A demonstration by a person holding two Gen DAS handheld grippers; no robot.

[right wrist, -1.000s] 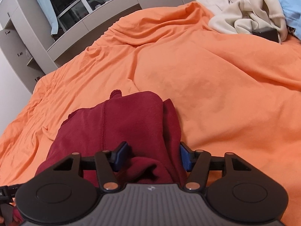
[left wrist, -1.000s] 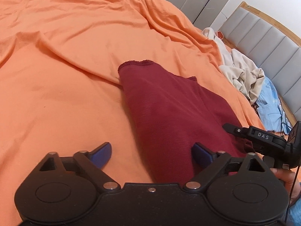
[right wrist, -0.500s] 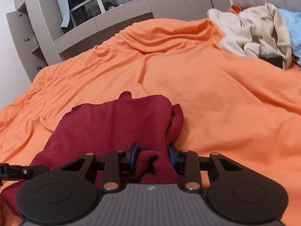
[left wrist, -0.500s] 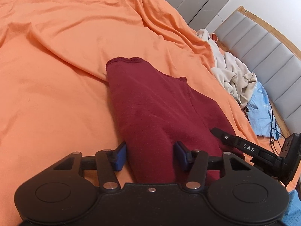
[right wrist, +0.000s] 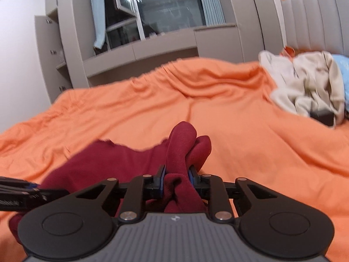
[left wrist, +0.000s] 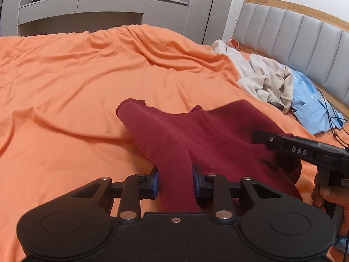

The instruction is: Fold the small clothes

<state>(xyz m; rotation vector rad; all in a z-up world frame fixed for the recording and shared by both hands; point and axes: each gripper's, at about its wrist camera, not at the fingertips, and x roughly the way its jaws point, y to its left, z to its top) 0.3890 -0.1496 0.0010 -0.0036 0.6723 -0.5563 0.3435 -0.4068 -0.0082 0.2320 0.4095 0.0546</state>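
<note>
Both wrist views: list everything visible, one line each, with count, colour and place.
dark red knit garment: one, maroon, near bed edge, near end raised by both claws
orange bedsheet: one, orange, covering bed
crumpled cream garment: one, beige, by headboard
light blue garment: one, blue, beside the cream one
padded grey headboard: one, grey, wood-trimmed
grey cabinets: grey, beyond bed
left claw: black, blue pads, closing on garment
right claw: black, closing on bunched garment
hand: one, on the right claw's handle

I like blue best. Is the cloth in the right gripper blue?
No, the cloth bunched between the right gripper pads is dark red.
</note>
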